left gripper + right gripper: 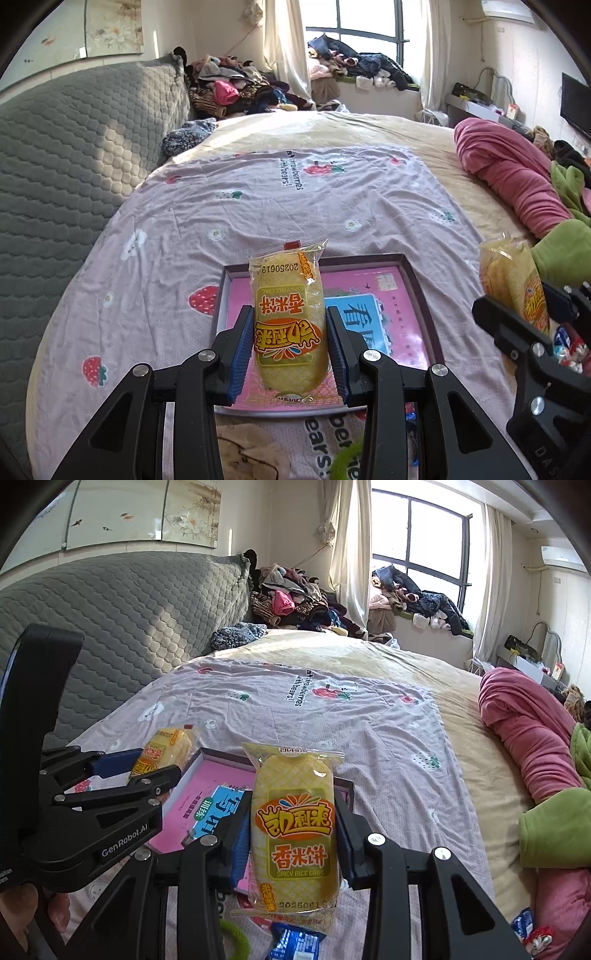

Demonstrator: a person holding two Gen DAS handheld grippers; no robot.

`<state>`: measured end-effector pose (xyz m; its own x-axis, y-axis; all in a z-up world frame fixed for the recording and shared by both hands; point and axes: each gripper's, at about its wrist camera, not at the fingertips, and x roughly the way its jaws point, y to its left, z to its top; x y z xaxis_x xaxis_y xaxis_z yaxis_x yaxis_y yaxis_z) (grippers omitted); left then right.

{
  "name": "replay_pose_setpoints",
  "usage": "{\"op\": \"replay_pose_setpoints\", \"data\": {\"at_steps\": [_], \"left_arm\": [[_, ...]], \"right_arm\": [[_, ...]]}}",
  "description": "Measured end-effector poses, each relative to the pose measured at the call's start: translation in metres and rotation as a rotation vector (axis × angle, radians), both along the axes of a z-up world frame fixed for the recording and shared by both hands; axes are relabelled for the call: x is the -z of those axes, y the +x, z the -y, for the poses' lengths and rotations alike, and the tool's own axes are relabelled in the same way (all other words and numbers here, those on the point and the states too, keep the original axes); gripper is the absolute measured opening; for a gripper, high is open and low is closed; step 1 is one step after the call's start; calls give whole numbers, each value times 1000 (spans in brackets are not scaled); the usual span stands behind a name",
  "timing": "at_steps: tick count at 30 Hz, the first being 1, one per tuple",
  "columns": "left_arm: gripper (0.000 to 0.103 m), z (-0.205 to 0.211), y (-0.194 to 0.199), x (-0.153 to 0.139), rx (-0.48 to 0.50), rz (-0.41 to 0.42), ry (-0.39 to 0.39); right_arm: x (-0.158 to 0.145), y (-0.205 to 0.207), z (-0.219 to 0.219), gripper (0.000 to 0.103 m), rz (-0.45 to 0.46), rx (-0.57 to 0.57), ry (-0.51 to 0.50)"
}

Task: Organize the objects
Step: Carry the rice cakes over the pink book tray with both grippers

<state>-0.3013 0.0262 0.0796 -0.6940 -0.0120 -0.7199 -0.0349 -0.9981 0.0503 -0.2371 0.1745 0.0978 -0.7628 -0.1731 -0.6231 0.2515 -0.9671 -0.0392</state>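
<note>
Each gripper holds a yellow rice cake packet. In the left wrist view my left gripper (290, 332) is shut on one packet (288, 314), its label upside down, above a shallow box tray (421, 291) with a pink book inside. The right gripper (517, 310) appears at the right edge with its own packet (509, 277). In the right wrist view my right gripper (293, 834) is shut on an upright rice cake packet (293, 819), over the tray's (218, 755) right side. To its left the left gripper (144, 771) grips the other packet (166, 749).
The tray lies on a lilac strawberry-print sheet (258, 206) spread over a bed. A grey quilted headboard (74, 147) stands left, and pink (517, 173) and green (565, 251) blankets lie right. Blue snack wrappers (295, 943) lie near the front edge. Clothes pile up by the window.
</note>
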Motion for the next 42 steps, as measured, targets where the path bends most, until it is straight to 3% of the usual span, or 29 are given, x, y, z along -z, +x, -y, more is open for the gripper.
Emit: {"op": "replay_pose_setpoints", "data": {"at_steps": [28,42], "left_arm": [[39,6,-90,73,-39,101,-24],[39,6,-123,119,-50,168,-18]], "right_arm": [[72,-80,8,39,122,13,44],[125,-123,7,39,234,49,63]]}}
